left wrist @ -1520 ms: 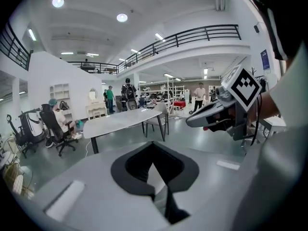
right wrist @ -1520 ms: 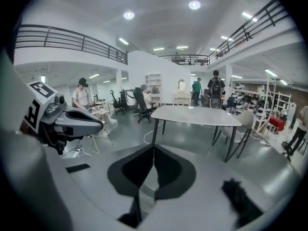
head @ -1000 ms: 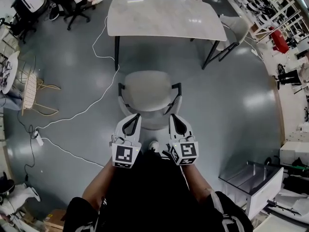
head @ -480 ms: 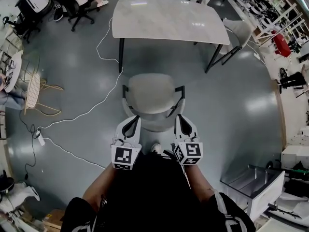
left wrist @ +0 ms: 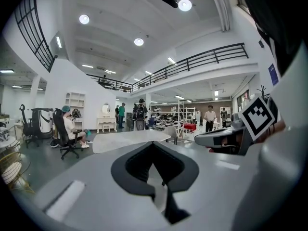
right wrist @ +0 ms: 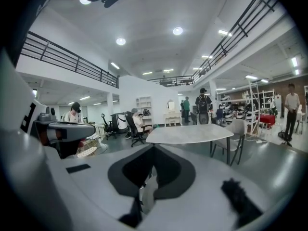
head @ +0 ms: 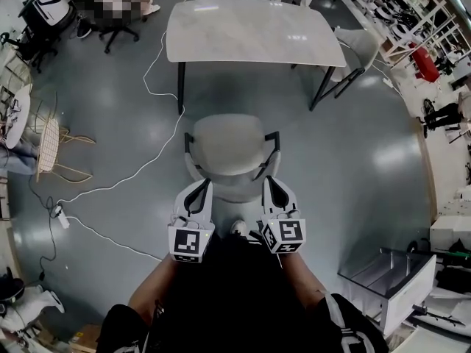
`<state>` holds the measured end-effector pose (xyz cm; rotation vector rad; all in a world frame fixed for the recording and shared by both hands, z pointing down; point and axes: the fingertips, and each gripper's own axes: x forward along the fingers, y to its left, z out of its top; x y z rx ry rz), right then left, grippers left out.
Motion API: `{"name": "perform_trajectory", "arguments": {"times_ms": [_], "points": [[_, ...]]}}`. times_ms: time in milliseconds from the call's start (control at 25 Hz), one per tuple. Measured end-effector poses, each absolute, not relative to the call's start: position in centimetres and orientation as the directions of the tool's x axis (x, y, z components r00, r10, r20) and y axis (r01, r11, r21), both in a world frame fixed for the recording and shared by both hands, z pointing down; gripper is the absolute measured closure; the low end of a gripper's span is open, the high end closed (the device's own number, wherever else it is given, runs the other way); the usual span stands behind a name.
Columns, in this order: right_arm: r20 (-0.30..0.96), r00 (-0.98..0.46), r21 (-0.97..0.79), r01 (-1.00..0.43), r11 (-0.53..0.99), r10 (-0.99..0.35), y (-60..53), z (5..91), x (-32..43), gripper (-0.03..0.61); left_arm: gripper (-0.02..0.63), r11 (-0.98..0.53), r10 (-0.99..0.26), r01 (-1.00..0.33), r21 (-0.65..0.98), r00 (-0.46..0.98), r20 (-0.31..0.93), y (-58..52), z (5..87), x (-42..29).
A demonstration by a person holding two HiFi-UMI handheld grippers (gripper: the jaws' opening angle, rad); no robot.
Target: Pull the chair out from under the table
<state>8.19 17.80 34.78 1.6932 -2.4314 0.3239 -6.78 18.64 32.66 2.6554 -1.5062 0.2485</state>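
Apparently, with the left gripper [head: 204, 185] and right gripper [head: 267, 182] both closed at its six-o'clock rim, the chair [head: 228, 142] stands clear of the table [head: 250, 28] at twelve o'clock, so the pull looks essentially done, with only withdrawal left.

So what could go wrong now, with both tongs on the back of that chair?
The left tongs and right tongs seem to pinch only the rim of the chair, so a hard tug might slip them off or tip it. A white cable lies on the floor just left of the chair; a leg could snag it. The person's shoe is close behind and could get bumped.
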Motion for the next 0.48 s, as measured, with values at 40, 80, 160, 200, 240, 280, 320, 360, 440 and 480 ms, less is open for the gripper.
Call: {"name": "perform_trajectory", "arguments": {"times_ms": [40,80,160,200,240,280,320,360,440,480], "points": [[0.253,-0.347,-0.084,-0.938,0.336,-0.903,17.89,34.74,8.15,0.563,0.606,-0.514,-0.845,-0.858,-0.011,0.504,0.178,18.72,32.62,-6.77],[0.252,-0.348,-0.084,-0.937,0.338,-0.903,17.97,34.71,8.14,0.563,0.606,-0.515,-0.845,-0.857,-0.012,0.505,0.177,18.81,32.58,-6.72],[0.249,-0.351,-0.083,-0.936,0.342,-0.903,18.11,34.68,8.15,0.563,0.606,-0.517,-0.844,-0.856,-0.014,0.507,0.175,18.95,32.52,-6.63],[0.249,-0.353,-0.082,-0.936,0.344,-0.902,18.2,34.69,8.12,0.563,0.606,-0.517,-0.844,-0.856,-0.014,0.507,0.174,19.02,32.49,-6.63],[0.251,-0.354,-0.082,-0.935,0.345,-0.901,18.3,34.73,8.08,0.563,0.606,-0.516,-0.845,-0.856,-0.013,0.506,0.174,19.1,32.47,-6.67],[0.253,-0.355,-0.084,-0.935,0.345,-0.9,18.39,34.81,8.04,0.563,0.606,-0.512,-0.846,-0.859,-0.007,0.503,0.175,19.16,32.44,-6.74],[0.255,-0.356,-0.085,-0.935,0.345,-0.899,18.44,34.89,7.99,0.563,0.606,-0.505,-0.848,-0.863,0.006,0.498,0.179,19.21,32.4,-6.83],[0.257,-0.356,-0.087,-0.935,0.345,-0.899,18.47,34.98,7.93,0.563,0.606,-0.497,-0.851,-0.868,0.023,0.492,0.185,19.24,32.38,-6.93],[0.259,-0.356,-0.088,-0.935,0.345,-0.898,18.51,35.12,7.81,0.563,0.606,-0.486,-0.854,-0.873,0.043,0.485,0.191,19.27,32.38,-7.1],[0.259,-0.355,-0.088,-0.935,0.344,-0.898,18.54,35.18,7.75,0.563,0.606,-0.483,-0.854,-0.874,0.049,0.483,0.192,19.27,32.4,-7.18]]}}
